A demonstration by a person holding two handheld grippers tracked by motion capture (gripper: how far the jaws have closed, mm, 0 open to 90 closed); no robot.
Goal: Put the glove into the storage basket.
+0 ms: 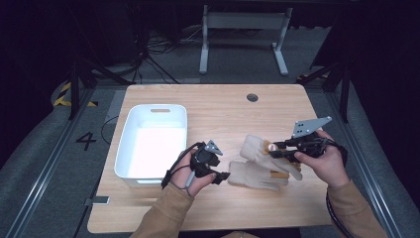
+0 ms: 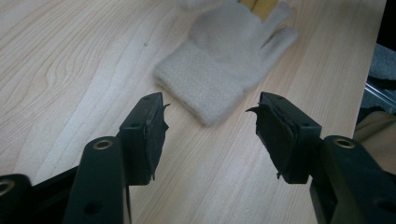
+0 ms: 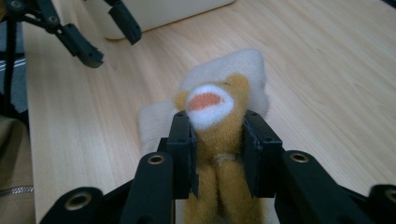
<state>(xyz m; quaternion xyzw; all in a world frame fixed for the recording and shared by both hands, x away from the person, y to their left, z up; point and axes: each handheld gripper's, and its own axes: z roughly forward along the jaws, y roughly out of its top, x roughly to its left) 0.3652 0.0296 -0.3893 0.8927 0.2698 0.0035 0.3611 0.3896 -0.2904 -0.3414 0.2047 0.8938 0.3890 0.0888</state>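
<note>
Right gripper (image 3: pixel 217 135) clenched on a tan plush piece (image 3: pixel 215 126) with a white-and-orange end, jaws pressing it from both sides; seen from above, the same gripper (image 1: pixel 277 148) sits over the table's right half, held in the person's right hand (image 1: pixel 327 161), with its grey three-cornered plate (image 1: pixel 309 126) raised toward the far side. Plush piece (image 1: pixel 270 147) lies on or within an upper cream glove (image 1: pixel 257 151), which rests tilted across a lower cream glove (image 1: pixel 255 176); a tan strip (image 1: pixel 278 174) shows between the two, near their finger ends. Left gripper (image 2: pixel 210 123) released, jaws spread wide apart and holding nothing, pointed at the cuff of the lower cream glove (image 2: pixel 229 65), just short of touching it. From above, the left gripper (image 1: pixel 223 174) sits just left of that cuff, gripped by the left hand (image 1: pixel 190 173), tan sleeve (image 1: pixel 161 213) entering from the bottom edge. White bin (image 1: pixel 130 144) with a handle slot in its far wall stands on the table's left half, close beside the left hand; its inside is washed out by glare, contents cannot be told. Wooden table (image 1: pixel 218 109) has a small dark round hole (image 1: pixel 252 97) near its far edge. Floor to the left carries a painted 4 (image 1: pixel 86 141).
</note>
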